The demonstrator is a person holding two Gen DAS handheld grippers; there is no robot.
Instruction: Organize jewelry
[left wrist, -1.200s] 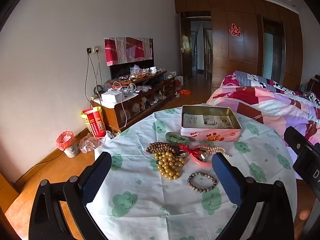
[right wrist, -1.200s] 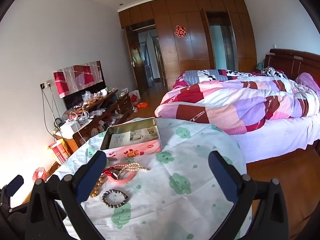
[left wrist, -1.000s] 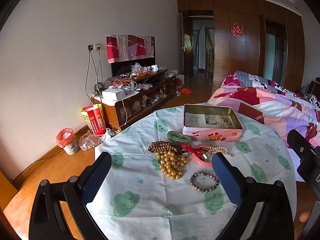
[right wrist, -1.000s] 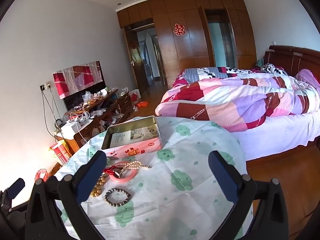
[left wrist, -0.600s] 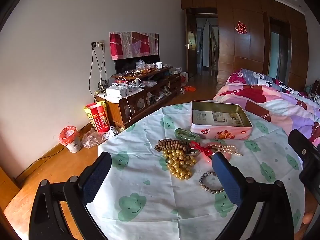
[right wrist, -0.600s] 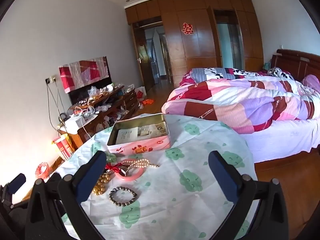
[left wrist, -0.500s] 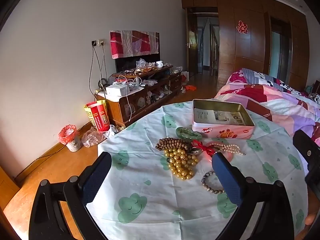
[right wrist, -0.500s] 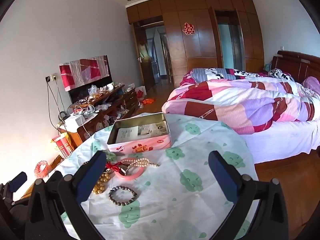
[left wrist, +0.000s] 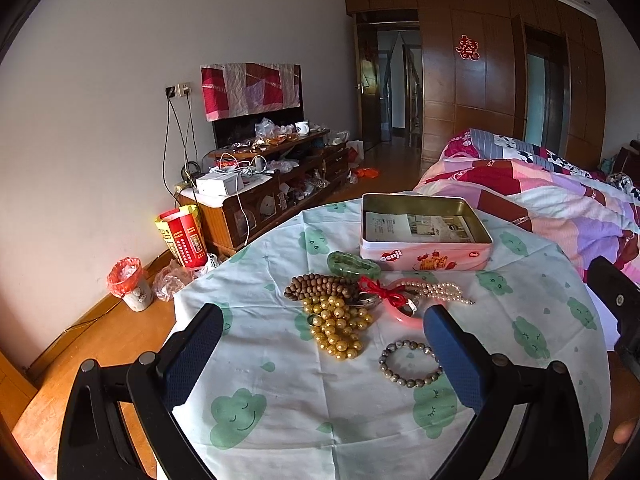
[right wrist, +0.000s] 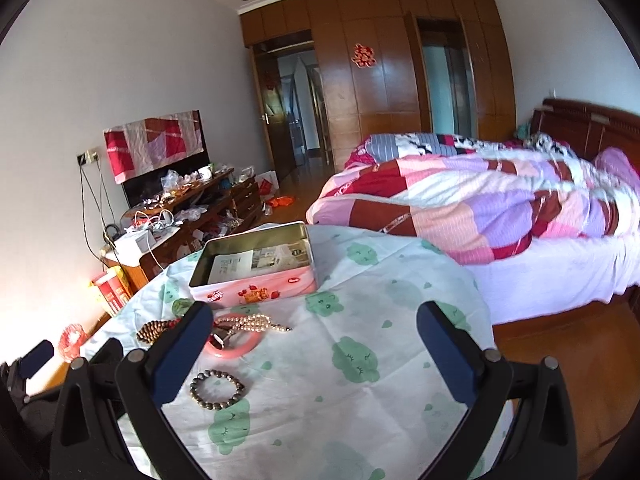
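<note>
Pink tin (left wrist: 425, 249), lidless and open, stands at the far side of the round table (left wrist: 280, 400), its side printed with "Genji" and pictures of biscuits and strawberries; a printed sheet lies flat inside, its text too small to read. Just in front of the tin the jewelry lies in a loose heap: a green bangle (left wrist: 352, 265), a strand of brown wooden beads (left wrist: 320, 287), gold beads (left wrist: 338, 330), a pink bangle (left wrist: 408, 314) with a red ribbon (left wrist: 380, 290) across it, and a pearl strand (left wrist: 438, 292) lying over the pink bangle. How these pieces tangle where they overlap is hard to make out. A grey bead bracelet (left wrist: 412, 364) lies apart, nearer the table's front edge.

In the right wrist view the heap's left part is hidden behind that gripper's left finger, and the gold beads do not show there. The tablecloth, white with green smiling clouds, is bare across its right half up to the edge beside the bed (right wrist: 500, 208).

The left gripper (left wrist: 322, 344) hovers above the near cloth, fingers spread wide and holding nothing. The right gripper (right wrist: 314, 344) is likewise spread wide and empty. A red paper character (left wrist: 467, 47) hangs on the wooden wardrobe.
</note>
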